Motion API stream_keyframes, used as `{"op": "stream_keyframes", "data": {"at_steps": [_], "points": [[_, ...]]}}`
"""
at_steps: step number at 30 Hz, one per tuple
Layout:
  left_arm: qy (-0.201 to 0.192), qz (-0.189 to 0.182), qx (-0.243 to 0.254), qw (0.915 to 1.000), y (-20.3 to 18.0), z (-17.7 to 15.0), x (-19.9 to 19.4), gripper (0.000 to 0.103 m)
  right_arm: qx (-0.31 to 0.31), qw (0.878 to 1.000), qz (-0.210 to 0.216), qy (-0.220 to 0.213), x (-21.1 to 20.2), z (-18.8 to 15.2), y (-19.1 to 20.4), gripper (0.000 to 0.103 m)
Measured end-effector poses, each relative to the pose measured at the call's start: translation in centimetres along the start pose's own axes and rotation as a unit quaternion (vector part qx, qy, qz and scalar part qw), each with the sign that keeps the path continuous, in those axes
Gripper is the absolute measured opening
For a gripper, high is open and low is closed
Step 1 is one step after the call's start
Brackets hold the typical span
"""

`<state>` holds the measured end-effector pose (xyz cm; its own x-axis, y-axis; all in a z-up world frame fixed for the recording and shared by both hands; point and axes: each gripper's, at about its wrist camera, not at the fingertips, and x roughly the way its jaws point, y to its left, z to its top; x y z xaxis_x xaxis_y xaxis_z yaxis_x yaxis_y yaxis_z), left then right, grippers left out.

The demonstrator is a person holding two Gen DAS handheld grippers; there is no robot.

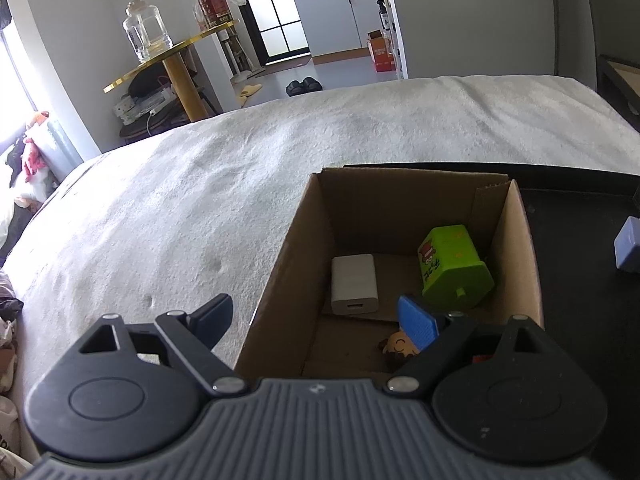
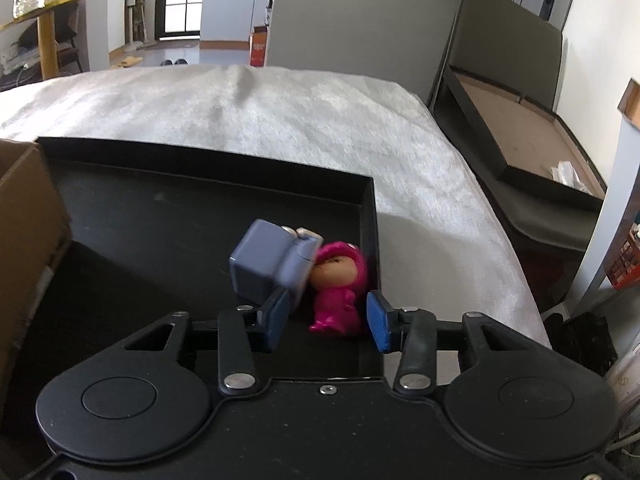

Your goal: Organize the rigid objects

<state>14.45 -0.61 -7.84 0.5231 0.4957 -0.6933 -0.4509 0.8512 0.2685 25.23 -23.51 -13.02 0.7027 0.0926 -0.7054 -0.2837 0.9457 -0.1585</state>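
A cardboard box [image 1: 520, 240] on the white bed holds a white charger [image 1: 354, 284], a green toy block [image 1: 454, 268] and a small brown figure [image 1: 400, 348]. My left gripper [image 1: 316, 316] is open and empty, one finger outside the box's left wall, the other over its inside. In the right wrist view a black tray [image 2: 160, 208] holds a blue-grey plug adapter [image 2: 268, 264] and a pink hooded figurine [image 2: 338, 284] at its right wall. My right gripper [image 2: 330, 320] is open, its fingers either side of the figurine's feet; the left fingertip [image 2: 276, 318] touches the adapter.
The box's edge [image 2: 24, 216] shows left of the tray. The adapter also shows at the right edge of the left wrist view [image 1: 628, 248]. White bedding [image 1: 200, 200] stretches beyond. A gold side table [image 1: 172, 52] with a glass jar stands far left. A dark bed frame [image 2: 520, 152] lies to the right.
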Motion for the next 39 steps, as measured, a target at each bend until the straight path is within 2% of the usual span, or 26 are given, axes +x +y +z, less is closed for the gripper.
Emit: {"op": "stream_keyframes", "data": {"at_steps": [3,7,15,16,17,21,27,39], "points": [[0.000,0.003,0.003,1.0000,-0.2,0.0,0.0,0.089,-0.004,1.000,0.005,0.015,0.8,-0.4,-0.1,0.032],[-0.003,0.003,0.008,1.0000,-0.5,0.0,-0.1,0.089,-0.002,1.000,-0.001,0.030,1.5,-0.9,-0.1,0.030],[-0.003,0.001,0.005,1.0000,-0.3,-0.1,-0.2,0.089,-0.020,0.999,0.008,0.025,1.7,-0.6,-0.1,0.028],[-0.003,0.001,0.003,1.0000,-0.2,-0.1,-0.2,0.089,-0.019,0.999,0.008,0.027,1.5,-0.6,-0.2,0.023],[-0.002,0.001,0.000,1.0000,0.0,-0.1,-0.2,0.089,-0.020,0.999,0.007,0.030,1.4,-0.7,-0.2,0.022],[0.000,-0.003,-0.003,1.0000,0.1,-0.2,-0.1,0.089,0.008,0.999,0.016,0.051,0.6,-1.5,-0.3,0.022],[0.002,-0.005,-0.007,1.0000,0.6,-0.4,0.0,0.089,0.015,0.997,0.034,0.067,-0.9,-2.9,0.9,0.022],[0.006,0.001,-0.012,0.9999,0.5,-0.7,0.6,0.089,0.053,0.994,0.070,0.072,-4.1,-5.2,1.5,0.024]]}}
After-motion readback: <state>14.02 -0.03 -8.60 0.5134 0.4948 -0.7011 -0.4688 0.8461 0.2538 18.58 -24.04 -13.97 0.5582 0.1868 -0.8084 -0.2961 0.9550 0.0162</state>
